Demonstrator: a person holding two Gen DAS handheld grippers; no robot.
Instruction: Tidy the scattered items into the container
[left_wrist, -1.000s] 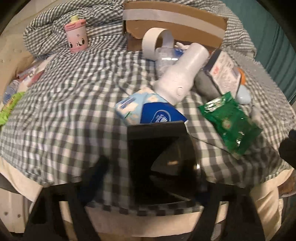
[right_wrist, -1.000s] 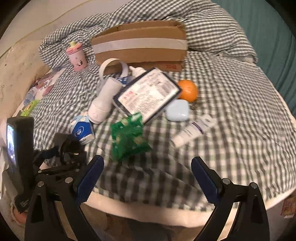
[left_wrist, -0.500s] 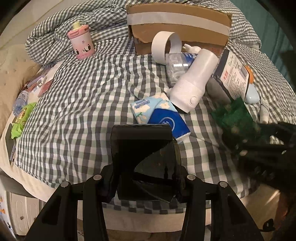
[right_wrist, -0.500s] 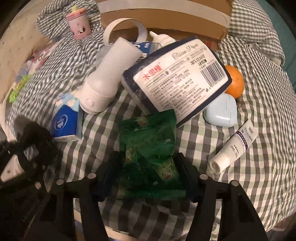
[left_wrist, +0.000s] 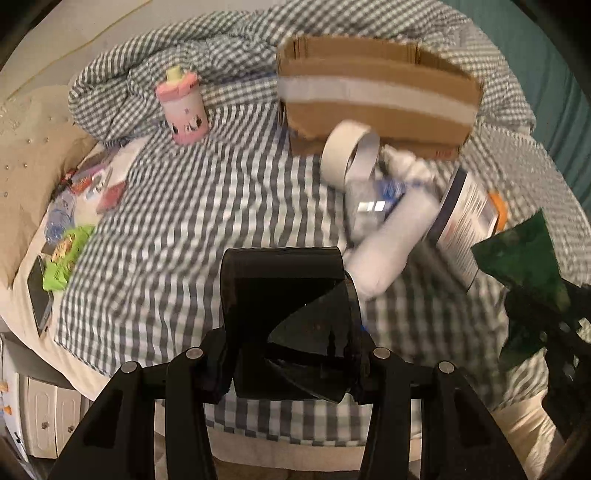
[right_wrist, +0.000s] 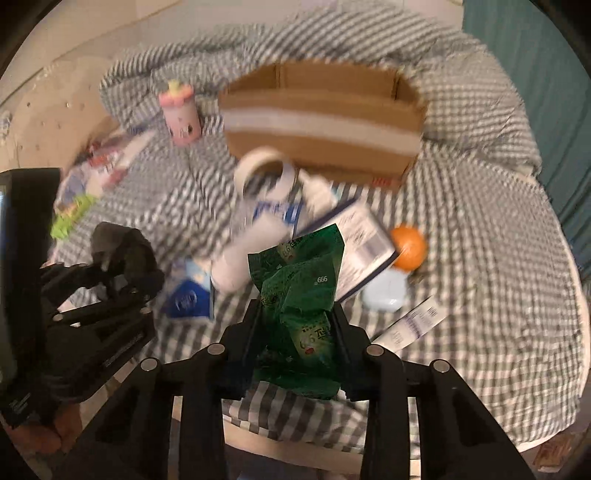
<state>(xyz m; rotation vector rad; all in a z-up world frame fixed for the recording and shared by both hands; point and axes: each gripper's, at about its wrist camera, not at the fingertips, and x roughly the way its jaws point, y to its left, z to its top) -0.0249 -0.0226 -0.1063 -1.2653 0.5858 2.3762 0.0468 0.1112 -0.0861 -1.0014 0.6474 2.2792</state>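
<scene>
An open cardboard box (left_wrist: 373, 92) (right_wrist: 321, 122) stands at the back of the checked bed cover. My left gripper (left_wrist: 291, 362) is shut on a glossy black case (left_wrist: 280, 280) and holds it above the cover. My right gripper (right_wrist: 295, 339) has its jaws closing on a crumpled green packet (right_wrist: 299, 273). The packet is off the cover and stands up between the pads. That packet (left_wrist: 524, 258) also shows at the right edge of the left wrist view.
Scattered in front of the box are a tape roll (left_wrist: 343, 151), a white cylinder (left_wrist: 391, 243), a barcoded white pack (right_wrist: 362, 243), an orange (right_wrist: 408, 247), a pale blue case (right_wrist: 384, 291), a tube (right_wrist: 410, 325) and a blue tissue pack (right_wrist: 188, 295). A pink cup (left_wrist: 183, 107) stands at the back left.
My right gripper came down over the green packet, closed on it and lifted it. My left gripper closed on the black case and rose with it.
</scene>
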